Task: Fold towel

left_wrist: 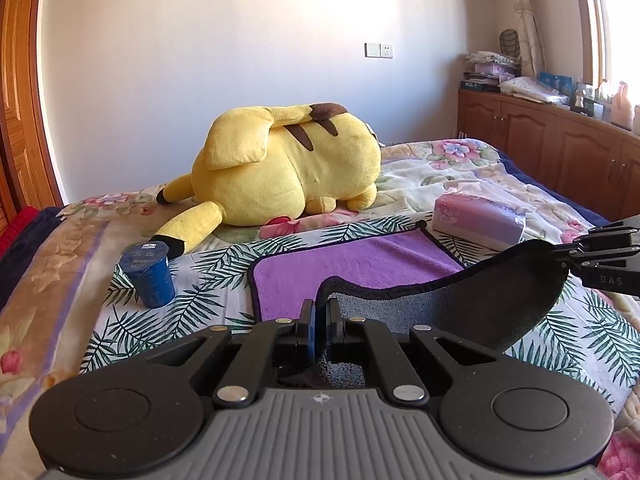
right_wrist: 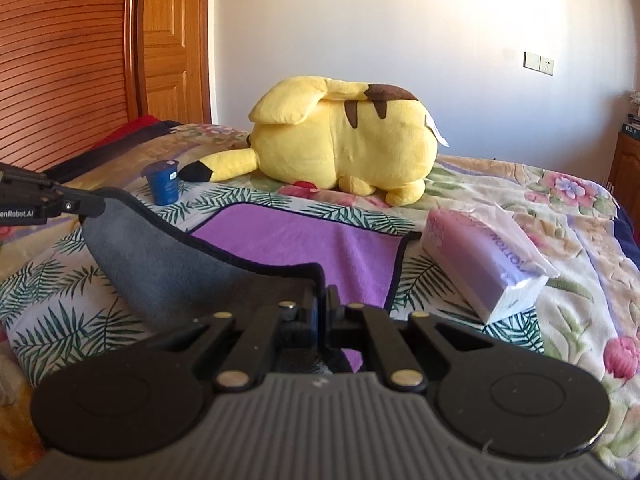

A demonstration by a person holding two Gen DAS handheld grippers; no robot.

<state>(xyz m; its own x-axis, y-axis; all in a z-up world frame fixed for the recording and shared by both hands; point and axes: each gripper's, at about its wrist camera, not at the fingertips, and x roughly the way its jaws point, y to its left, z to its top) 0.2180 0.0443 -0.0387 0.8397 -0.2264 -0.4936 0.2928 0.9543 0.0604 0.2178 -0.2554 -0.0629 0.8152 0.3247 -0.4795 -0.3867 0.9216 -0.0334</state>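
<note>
The near edge of the purple towel with dark trim and grey underside [left_wrist: 360, 264] is hidden behind the black two-finger left gripper [left_wrist: 320, 320]. The print on the blue plastic cup [left_wrist: 149, 276] is too blurred to be read. The lilac tissue pack's [right_wrist: 480, 264] lettering is only partly legible.

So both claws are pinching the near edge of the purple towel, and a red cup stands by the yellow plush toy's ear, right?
Nearly: the cup is blue, not red, as the left wrist view shows. Both claws, left and right, do pinch the towel by the plush toy.
</note>
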